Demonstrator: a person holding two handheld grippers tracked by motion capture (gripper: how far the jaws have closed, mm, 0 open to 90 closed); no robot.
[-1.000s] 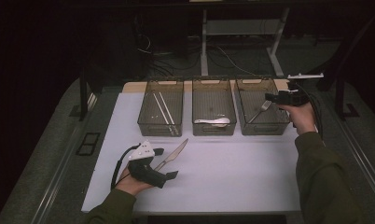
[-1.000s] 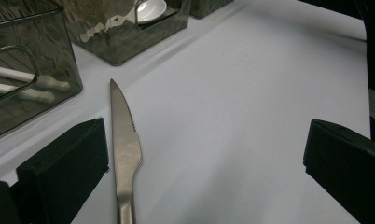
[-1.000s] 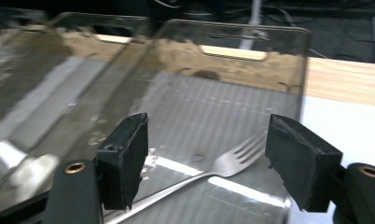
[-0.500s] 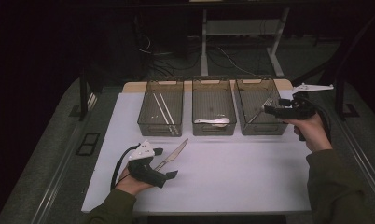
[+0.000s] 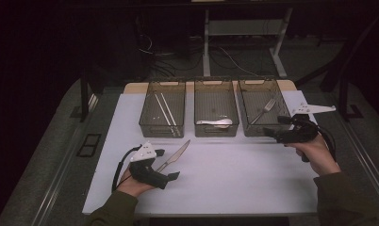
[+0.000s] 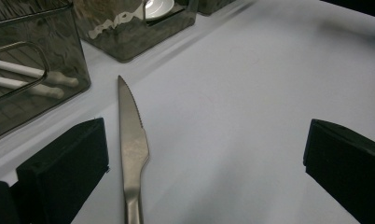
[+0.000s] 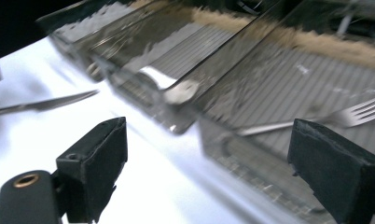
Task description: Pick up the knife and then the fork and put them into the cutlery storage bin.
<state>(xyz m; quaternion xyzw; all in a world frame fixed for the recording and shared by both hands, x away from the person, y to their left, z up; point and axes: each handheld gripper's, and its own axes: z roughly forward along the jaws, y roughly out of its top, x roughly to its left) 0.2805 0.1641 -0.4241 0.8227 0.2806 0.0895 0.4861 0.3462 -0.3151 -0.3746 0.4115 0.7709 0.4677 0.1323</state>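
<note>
Fork [image 5: 267, 109] in right bin [image 5: 284, 126], spoon [image 5: 216, 123] probably in middle bin [image 5: 216, 131]

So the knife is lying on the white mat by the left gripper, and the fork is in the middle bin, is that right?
Not quite. The fork lies in the right-hand bin, as the high view shows; the middle bin holds a white spoon. The rest stands: the knife lies on the white mat beside the left gripper, whose jaws stand open around it without touching it.
</note>
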